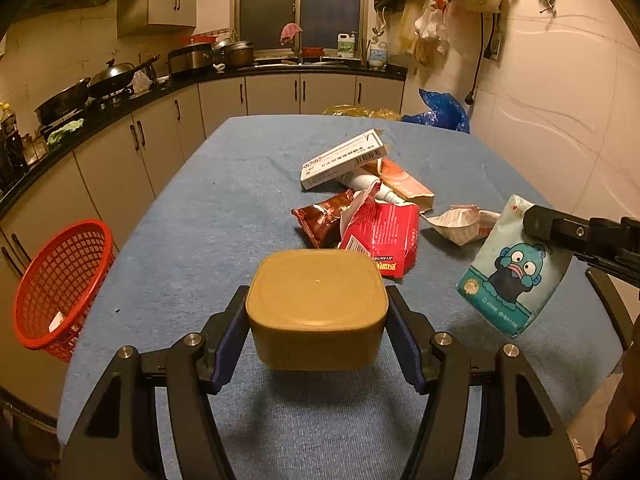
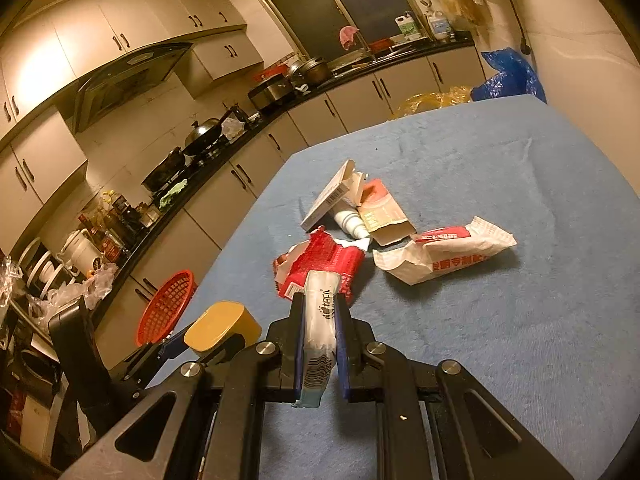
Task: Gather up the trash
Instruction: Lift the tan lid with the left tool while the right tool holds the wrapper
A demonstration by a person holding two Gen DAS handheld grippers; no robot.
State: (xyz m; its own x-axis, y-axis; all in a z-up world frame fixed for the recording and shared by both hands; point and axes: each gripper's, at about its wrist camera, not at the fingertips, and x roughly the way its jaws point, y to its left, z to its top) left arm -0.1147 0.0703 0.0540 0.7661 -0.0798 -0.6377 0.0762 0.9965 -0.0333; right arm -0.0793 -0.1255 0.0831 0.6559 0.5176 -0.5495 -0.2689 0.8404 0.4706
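Left gripper [image 1: 316,312] jaws hold a tan tub [image 1: 316,304]; right gripper [image 2: 320,344] jaws clamp a cartoon-printed tissue pack [image 1: 516,268].

Yellow tub [image 1: 316,308]: upright, lifted. Tissue pack [image 1: 514,268]: tilted, lifted, at 3 o'clock. Wrappers, boxes, tube [image 1: 368,184]: heaped at 12 o'clock. Red basket [image 1: 60,284]: tilted, 9 o'clock.

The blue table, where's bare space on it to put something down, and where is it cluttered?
Bare blue table: the near-left side toward the red basket, the far end beyond the white carton, and the right side past the crumpled white wrapper. Crowded: the middle, around the red packet and brown wrapper.
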